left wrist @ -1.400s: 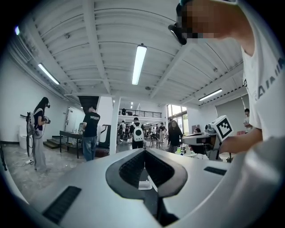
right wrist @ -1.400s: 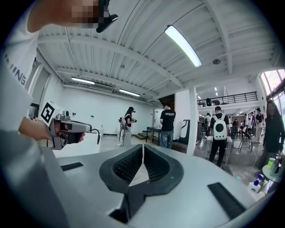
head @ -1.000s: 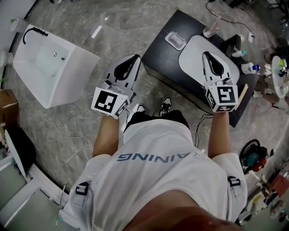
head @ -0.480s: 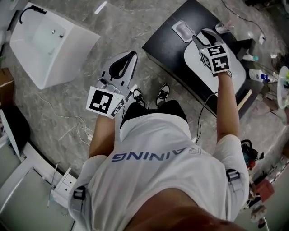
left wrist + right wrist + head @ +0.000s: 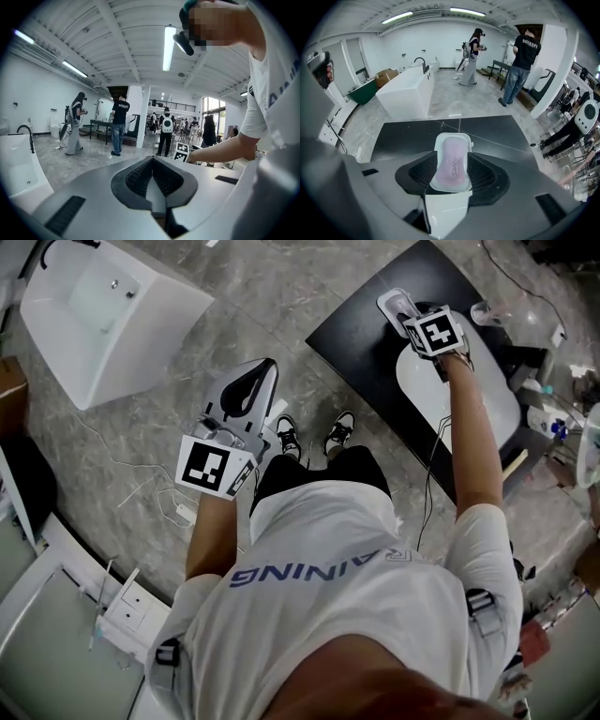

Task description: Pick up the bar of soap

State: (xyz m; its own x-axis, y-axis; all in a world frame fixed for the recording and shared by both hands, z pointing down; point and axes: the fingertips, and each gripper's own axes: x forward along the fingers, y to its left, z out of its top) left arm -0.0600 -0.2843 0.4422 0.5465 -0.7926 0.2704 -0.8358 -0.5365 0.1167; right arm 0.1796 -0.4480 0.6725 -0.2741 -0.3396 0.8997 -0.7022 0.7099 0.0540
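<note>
Pink soap [image 5: 451, 161] lies in a white dish [image 5: 440, 140] on the black table [image 5: 408, 136]. It sits framed between the fingers of the right gripper [image 5: 451, 174], which have just been opening and stand wide, touching nothing. Closing too low would likely clamp the dish as well, and the slick bar may squirt free. The left gripper [image 5: 152, 164] has its fingers closed and empty.

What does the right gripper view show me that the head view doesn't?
Only the right gripper view: the pink soap bar seen plainly, lying in its white dish, framed between the jaws of the right gripper, which have just been opening; the pads are not on it. Only the head view: the left gripper over the floor, and the white basin beside the dish. Both: the black table, the dish and the white bathtub.
</note>
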